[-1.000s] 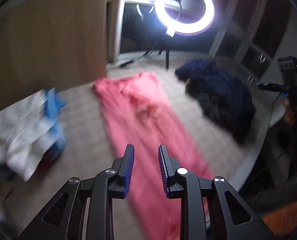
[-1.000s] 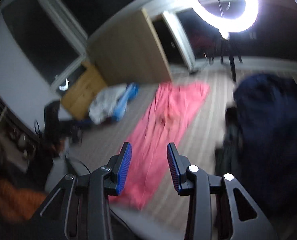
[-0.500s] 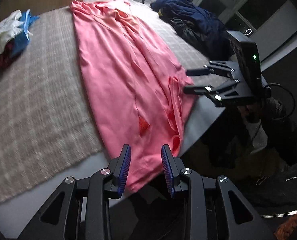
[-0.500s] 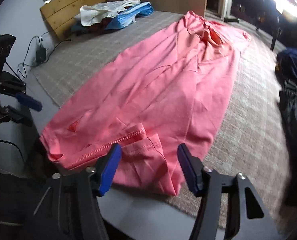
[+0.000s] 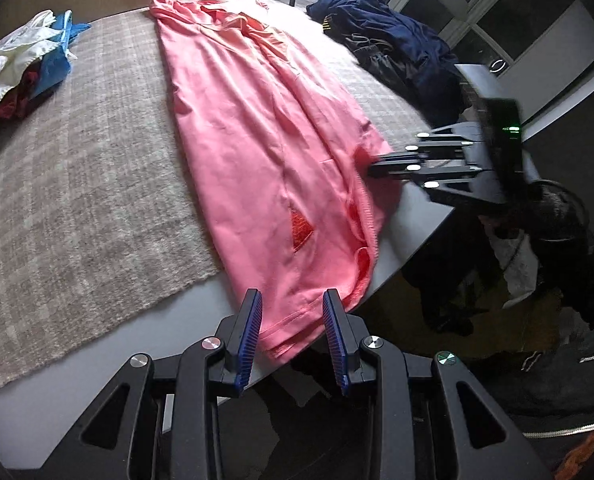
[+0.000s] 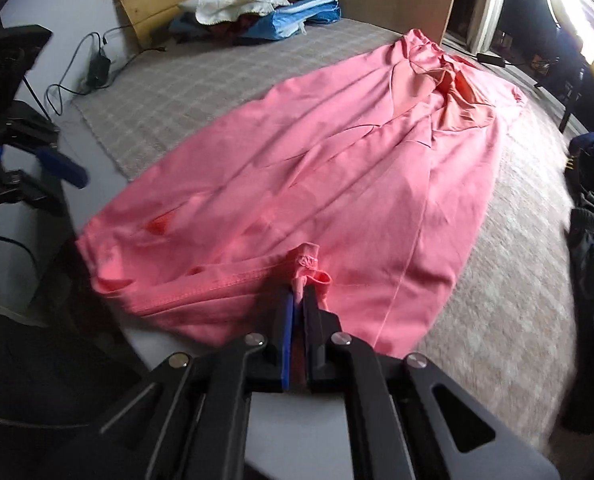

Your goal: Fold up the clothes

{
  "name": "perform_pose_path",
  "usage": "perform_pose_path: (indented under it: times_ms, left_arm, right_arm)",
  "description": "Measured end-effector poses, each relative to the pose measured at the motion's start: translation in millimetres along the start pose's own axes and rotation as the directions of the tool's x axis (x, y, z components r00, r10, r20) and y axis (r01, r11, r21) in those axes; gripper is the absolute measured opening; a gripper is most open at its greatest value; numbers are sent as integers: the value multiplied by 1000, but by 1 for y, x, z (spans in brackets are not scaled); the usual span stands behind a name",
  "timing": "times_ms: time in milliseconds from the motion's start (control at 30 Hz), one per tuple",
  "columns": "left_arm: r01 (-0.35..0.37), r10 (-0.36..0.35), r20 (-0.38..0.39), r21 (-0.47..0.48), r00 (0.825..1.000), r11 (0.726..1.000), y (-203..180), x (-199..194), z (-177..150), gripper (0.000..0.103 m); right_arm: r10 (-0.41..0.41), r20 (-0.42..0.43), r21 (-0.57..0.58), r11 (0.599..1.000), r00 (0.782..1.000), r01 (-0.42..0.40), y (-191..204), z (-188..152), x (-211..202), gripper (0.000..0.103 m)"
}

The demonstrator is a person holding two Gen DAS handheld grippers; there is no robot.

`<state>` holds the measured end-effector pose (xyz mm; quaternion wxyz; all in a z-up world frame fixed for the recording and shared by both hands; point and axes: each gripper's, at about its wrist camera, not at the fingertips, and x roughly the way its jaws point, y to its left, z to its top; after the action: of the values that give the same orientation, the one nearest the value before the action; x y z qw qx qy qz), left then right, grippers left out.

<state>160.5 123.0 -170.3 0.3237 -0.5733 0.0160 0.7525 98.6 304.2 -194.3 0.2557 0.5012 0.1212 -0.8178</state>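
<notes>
Right gripper fingers clamped on pink garment hem at six o'clock; left gripper fingers apart, straddling the other corner, likely to lift both.

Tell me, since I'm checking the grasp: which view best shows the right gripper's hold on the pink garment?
The right wrist view: the right gripper pinches the pink garment hem. The left wrist view shows it sideways, blurred.

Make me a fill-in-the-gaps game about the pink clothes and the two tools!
1. The right tool is ____ on the pink garment.
2. The left tool is ____, its fingers either side of the hem.
3. The garment lies on a ____ blanket.
4. The white and blue clothes lie ____ the garment.

Missing words: shut; open; checked; apart from
</notes>
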Motion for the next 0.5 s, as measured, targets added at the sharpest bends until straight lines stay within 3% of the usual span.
perform_pose_path:
  times_ms: [133,200,267,400,500]
  left_arm:
    - [-18,18,-2,27,1000,999,-2,-4,-6,30]
    - [-24,24,-2,42,1000,999,-4,-4,-7,30]
    - [-35,35,0,54,999,998,-6,-2,-7,30]
    - [-41,41,-9,71,999,997,-9,9,-6,30]
    - [-68,72,-25,125,997,990,-18,20,-5,30]
  right_arm:
    - [14,0,71,997,1000,-14,-4,-18,-29,7]
    - [21,0,106,994,1000,-21,-6,-27,-44,22]
    - [29,1,142,989,1000,-28,-9,-36,-59,31]
    - [42,15,197,979,999,-44,-11,-48,-82,31]
    - [49,62,166,984,997,-58,5,-27,-58,31]
